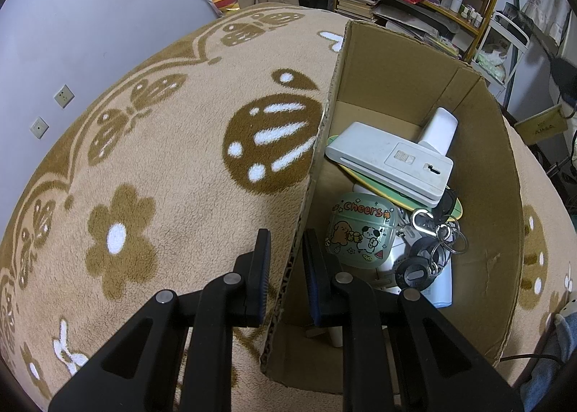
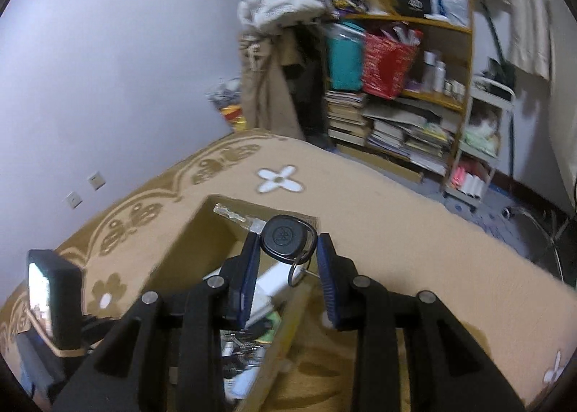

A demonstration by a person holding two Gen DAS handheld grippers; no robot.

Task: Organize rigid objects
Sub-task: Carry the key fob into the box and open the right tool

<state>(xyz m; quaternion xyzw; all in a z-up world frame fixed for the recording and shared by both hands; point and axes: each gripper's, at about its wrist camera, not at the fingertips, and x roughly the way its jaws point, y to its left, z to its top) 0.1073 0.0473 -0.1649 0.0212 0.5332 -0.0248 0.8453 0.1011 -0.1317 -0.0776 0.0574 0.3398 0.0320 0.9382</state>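
Right wrist view: my right tool [image 2: 288, 244] clamps the key [image 2: 286, 239] above the box [image 2: 202, 228]; I release well inside it while my left tool [image 1: 286, 260] pinches the box wall.

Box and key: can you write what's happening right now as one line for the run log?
left tongs: shut on cardboard box wall | right tongs: shut on black key, above box | box: white device, green case, key ring

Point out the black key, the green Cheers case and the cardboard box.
black key [image 2: 285, 236]: right wrist view, middle of its head.
green Cheers case [image 1: 360, 228]: left wrist view, printed front.
cardboard box [image 1: 483, 174]: left wrist view, inner right wall.
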